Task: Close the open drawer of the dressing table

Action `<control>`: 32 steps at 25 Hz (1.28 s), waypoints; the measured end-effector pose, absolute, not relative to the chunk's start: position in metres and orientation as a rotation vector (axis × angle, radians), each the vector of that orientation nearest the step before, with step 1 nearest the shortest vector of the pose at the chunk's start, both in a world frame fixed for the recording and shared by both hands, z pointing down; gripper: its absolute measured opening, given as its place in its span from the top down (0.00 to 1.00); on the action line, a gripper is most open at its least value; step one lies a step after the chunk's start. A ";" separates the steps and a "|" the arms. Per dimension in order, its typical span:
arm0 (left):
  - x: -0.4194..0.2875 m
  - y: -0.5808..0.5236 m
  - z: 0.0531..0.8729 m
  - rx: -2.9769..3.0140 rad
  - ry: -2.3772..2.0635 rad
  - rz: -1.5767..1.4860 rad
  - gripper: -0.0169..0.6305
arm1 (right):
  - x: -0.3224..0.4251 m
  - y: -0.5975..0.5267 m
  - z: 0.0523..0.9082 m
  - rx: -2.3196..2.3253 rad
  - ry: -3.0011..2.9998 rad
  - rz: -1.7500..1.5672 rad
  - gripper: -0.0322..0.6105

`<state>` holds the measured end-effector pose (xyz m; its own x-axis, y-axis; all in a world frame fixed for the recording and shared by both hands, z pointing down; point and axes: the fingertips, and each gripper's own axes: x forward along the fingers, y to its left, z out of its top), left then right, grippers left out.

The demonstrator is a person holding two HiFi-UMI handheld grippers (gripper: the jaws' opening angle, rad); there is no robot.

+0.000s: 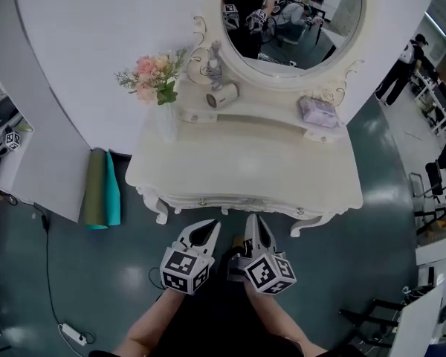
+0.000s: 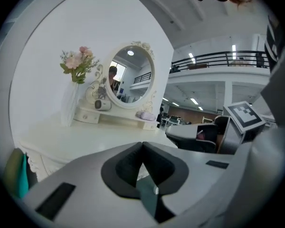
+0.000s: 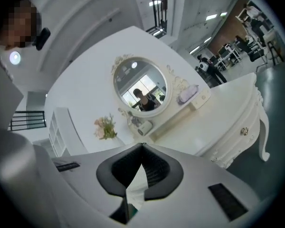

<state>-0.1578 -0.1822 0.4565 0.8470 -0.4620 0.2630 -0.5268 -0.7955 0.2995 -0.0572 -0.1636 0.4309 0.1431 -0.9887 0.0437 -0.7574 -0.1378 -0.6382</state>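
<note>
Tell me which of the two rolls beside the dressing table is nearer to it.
The teal roll: it is on the side toward the dressing table, while the olive-green roll is beyond it, farther from the table.

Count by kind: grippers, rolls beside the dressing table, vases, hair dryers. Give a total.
Grippers: 2 (left gripper, right gripper)
Rolls: 2 (green roll, teal roll)
Vases: 1
Hair dryers: 1
Total: 6
</note>
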 end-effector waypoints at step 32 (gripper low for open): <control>-0.075 -0.123 0.371 2.846 -0.298 0.051 0.95 | 0.014 -0.062 0.342 -1.804 1.484 -0.448 0.93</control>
